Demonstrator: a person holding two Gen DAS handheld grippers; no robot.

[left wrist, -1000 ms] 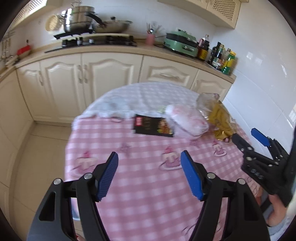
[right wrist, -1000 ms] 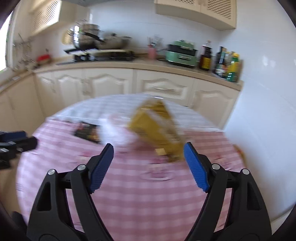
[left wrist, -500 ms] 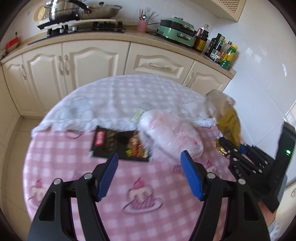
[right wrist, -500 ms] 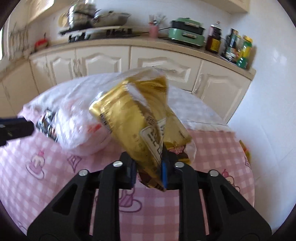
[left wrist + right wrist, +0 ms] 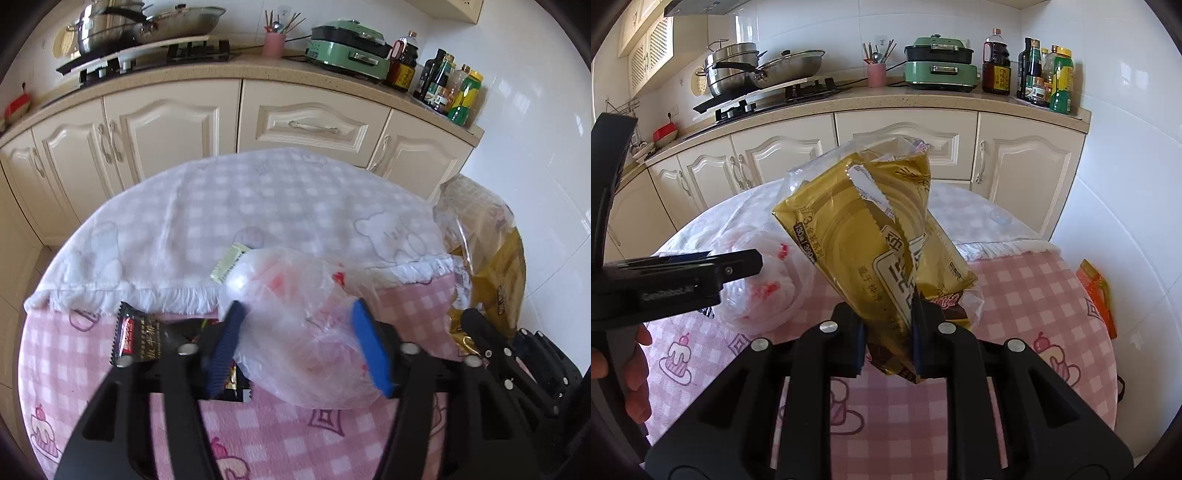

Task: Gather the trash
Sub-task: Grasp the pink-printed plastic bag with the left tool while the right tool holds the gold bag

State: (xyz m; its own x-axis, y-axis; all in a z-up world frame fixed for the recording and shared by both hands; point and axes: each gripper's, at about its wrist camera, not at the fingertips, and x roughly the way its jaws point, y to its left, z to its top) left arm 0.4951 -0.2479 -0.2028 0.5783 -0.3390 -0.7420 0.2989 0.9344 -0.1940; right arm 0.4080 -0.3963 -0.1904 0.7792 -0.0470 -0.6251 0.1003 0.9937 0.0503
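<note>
Gold wrapper (image 5: 871,236) clamped in right claw (image 5: 888,347), left claw (image 5: 299,347) apart around plastic bag (image 5: 295,317).

Round table (image 5: 110,369) w/ pink cloth; white towel (image 5: 221,221), black wrapper (image 5: 144,341) (part hidden), plastic bag (image 5: 295,332).

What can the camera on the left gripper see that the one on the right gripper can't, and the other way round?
Only the left wrist view shows the black snack wrapper and the small pale green wrapper on the table.

Only the right wrist view shows the orange packet at the table's far right edge, and the person's hand.

Both show the gold bag clamped in the right gripper, the left gripper around the white plastic bag, the pink checked tablecloth and the kitchen counter.
</note>
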